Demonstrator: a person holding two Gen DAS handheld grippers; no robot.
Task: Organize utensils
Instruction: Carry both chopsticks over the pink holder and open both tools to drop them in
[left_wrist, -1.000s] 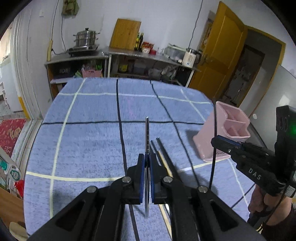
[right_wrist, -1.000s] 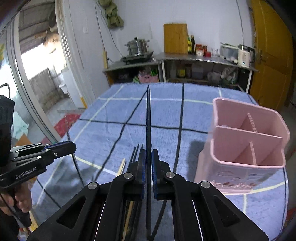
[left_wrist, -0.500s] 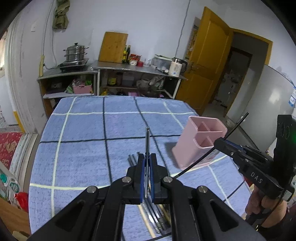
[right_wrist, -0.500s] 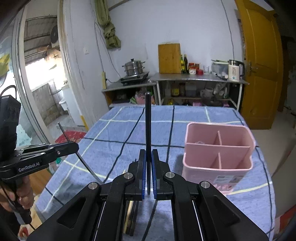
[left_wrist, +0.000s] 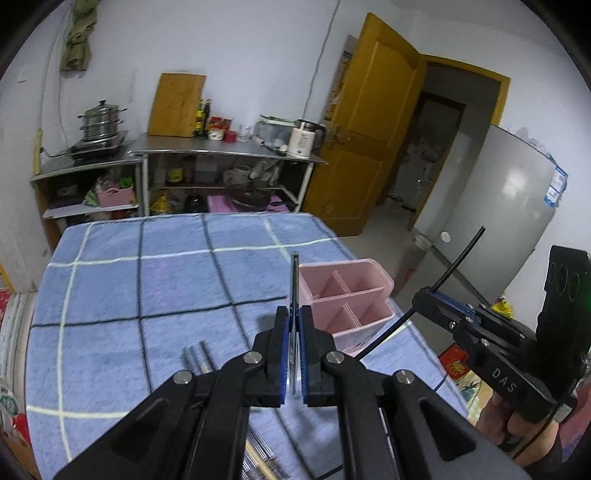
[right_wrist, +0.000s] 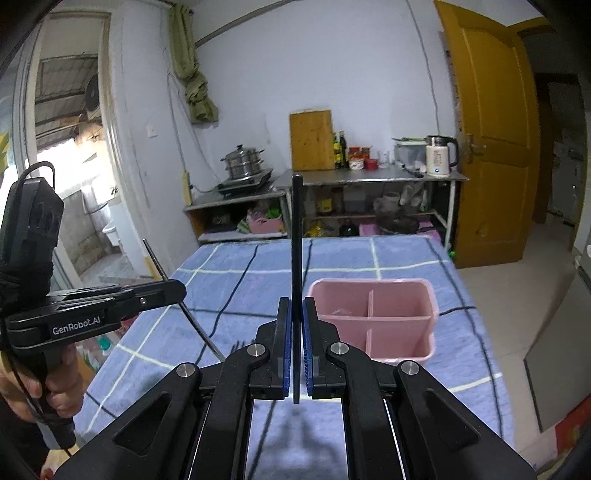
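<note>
My left gripper (left_wrist: 292, 354) clamps a metal chopstick (left_wrist: 294, 288); my right gripper (right_wrist: 294, 349) clamps a black chopstick (right_wrist: 296, 236). The pink holder (right_wrist: 373, 317) stands just beyond, on the blue cloth (left_wrist: 147, 280).

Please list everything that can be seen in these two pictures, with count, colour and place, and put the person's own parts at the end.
pink holder: 1, pink, divided into compartments, standing on the cloth to the right.
silver chopstick: 1, metallic, held in the left gripper.
black chopstick: 1, black, held in the right gripper.
loose chopsticks: several, mostly metallic, lying on the cloth under the left gripper.
checked cloth: 1, blue with light and dark lines, covering the table.
steamer pot: 1, steel, on the far counter at left.
cutting board: 1, wooden, leaning on the wall.
kettle: 1, white, on the counter at right.
door: 1, yellow, right side.
left gripper: black, shut.
right gripper: black, shut.
</note>
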